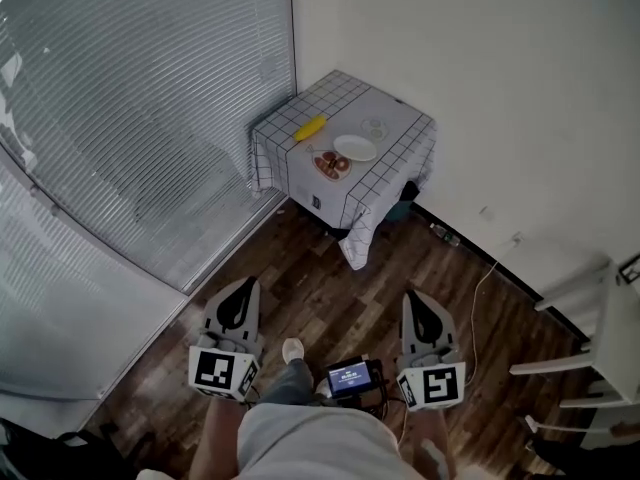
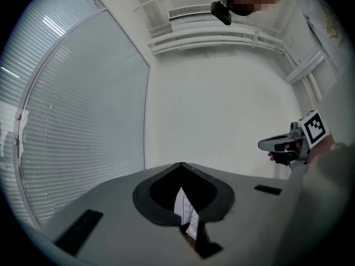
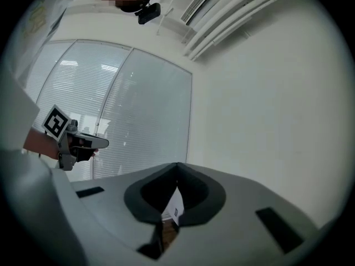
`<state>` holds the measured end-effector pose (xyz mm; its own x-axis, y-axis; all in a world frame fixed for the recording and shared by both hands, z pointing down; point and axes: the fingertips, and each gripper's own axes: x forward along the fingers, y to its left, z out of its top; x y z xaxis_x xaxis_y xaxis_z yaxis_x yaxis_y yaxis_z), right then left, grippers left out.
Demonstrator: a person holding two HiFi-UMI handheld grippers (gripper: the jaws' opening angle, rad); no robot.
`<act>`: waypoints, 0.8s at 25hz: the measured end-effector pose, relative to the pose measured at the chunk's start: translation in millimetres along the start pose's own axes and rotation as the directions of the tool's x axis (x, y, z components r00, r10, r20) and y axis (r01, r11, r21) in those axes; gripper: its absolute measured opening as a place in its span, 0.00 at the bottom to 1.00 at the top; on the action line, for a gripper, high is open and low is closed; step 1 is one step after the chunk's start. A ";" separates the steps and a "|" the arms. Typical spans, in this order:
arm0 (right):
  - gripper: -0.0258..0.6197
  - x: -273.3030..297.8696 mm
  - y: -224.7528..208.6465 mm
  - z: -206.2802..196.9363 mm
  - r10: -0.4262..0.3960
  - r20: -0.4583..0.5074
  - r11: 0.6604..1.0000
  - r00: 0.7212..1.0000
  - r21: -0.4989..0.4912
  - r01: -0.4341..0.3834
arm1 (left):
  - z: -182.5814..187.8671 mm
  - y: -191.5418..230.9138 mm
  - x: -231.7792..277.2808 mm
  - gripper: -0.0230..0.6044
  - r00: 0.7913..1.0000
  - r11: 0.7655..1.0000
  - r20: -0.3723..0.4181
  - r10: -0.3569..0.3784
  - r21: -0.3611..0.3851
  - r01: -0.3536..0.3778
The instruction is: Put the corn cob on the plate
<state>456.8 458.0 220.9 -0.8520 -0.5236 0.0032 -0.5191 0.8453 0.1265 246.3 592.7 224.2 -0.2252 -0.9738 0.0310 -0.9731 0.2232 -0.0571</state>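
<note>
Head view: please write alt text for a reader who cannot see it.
A corn cob lies near an empty white plate, not touching it, on a small table with a checked cloth in a corner. Nearer the camera, a person holds the left gripper and the right gripper, both shut and empty, above a wooden floor.

The checked-cloth table (image 1: 332, 98) carries a corn cob (image 1: 310, 127), a white plate (image 1: 355, 147) and a food plate (image 1: 331, 164).

Yellow corn cob (image 1: 310, 127), white plate (image 1: 355, 147), white tablecloth (image 1: 385, 168) with black grid, dark brown wood floor (image 1: 330, 298)
</note>
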 end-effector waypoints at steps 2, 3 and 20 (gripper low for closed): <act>0.05 1.8 -5.1 -0.6 -0.007 -0.003 1.000 1.000 0.001 0.007 | -0.3 -0.5 8.5 0.05 1.000 1.000 -0.005 -0.002 -0.007 0.002; 0.05 2.7 -7.7 -1.4 -0.011 -0.007 1.000 1.000 0.001 0.011 | -1.1 -1.3 13.4 0.05 1.000 1.000 -0.007 -0.007 -0.009 0.007; 0.05 121.9 -55.9 -32.0 -0.025 -0.049 0.999 0.998 0.040 0.027 | -24.7 51.9 156.9 0.05 1.000 1.000 0.003 -0.031 -0.006 0.031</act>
<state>384.2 343.5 246.0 -0.8343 -0.5491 0.0489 -0.5441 0.8345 0.0863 159.2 452.5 250.7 -0.1949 -0.9804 0.0295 -0.9798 0.1933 -0.0505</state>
